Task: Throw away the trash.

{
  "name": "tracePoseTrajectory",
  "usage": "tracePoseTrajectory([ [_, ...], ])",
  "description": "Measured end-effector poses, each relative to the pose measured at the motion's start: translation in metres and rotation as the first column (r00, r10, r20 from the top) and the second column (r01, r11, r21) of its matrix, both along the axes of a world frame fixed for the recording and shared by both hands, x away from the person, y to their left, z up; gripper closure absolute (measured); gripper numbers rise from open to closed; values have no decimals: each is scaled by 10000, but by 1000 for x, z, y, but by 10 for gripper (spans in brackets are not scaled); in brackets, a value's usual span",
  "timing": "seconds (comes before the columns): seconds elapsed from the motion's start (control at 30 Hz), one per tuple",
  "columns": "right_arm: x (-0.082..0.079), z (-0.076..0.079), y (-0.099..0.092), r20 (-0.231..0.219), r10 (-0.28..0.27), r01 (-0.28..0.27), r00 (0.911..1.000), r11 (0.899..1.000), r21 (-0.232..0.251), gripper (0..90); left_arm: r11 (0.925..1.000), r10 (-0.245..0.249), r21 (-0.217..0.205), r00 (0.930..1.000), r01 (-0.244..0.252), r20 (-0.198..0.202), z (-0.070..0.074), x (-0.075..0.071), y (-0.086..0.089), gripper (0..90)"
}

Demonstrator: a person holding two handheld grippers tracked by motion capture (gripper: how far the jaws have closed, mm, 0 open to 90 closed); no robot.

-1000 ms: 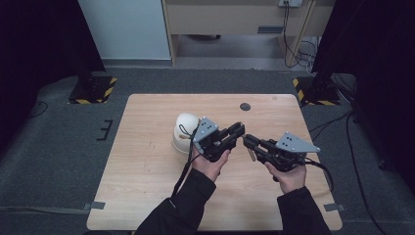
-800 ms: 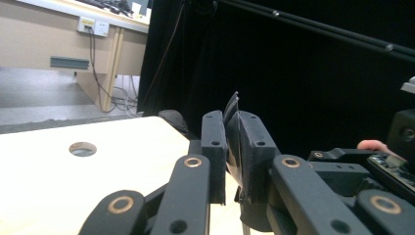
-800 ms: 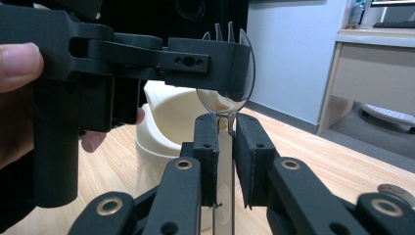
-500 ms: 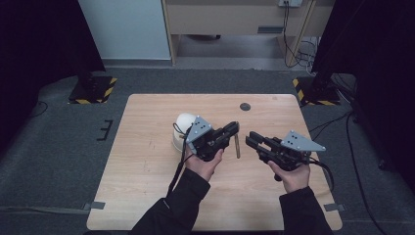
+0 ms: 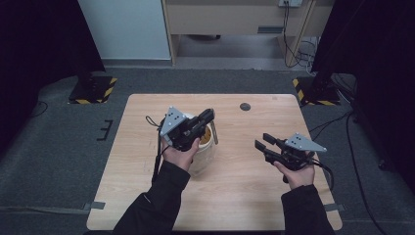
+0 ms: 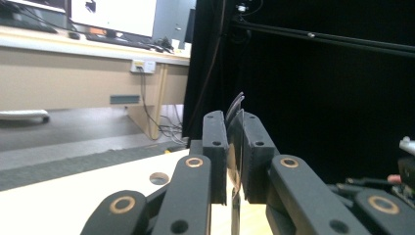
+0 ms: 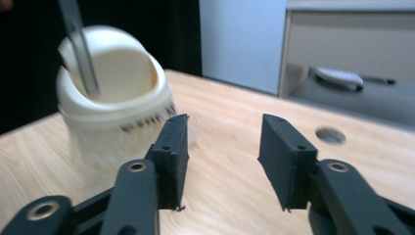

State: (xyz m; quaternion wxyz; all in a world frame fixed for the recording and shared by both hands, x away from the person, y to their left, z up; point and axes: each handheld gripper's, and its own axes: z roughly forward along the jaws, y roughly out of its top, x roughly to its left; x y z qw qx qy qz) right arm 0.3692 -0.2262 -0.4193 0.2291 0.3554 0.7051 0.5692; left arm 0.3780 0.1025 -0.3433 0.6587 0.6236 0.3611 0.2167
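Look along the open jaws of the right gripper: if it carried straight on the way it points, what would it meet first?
Probably the white container. The right gripper points leftward across the table towards it, though the container sits left of the jaws' centre line, so it might pass just beside it; depth is unclear.

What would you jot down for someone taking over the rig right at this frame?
Left tongs: shut on a thin metal rod, held above the white container with its lower end at the opening.
Right tongs: open, holding nothing, off to the container's right above the table.
Done: rod gripped and brought to the container's mouth.
Left: probably lower the rod in and release; the right tongs could steady the container if it tips.
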Motion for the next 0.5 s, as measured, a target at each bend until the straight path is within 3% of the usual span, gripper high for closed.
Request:
tracePoseTrajectory([
  [0.13,4,-13,-3,-396,-208,197,9990,9994,-275,465,9994,250,225,9994,-255,231,4,5,5,827],
  [0.17,8,-22,-6,-753,-401,362,9964,9980,-527,417,9990,332,281,9990,-341,296,5,7,6,827],
  [0.5,15,-45,-20,-1325,-975,839,9864,9910,-1046,366,9891,936,1087,9939,-996,586,-4,25,11,827],
])
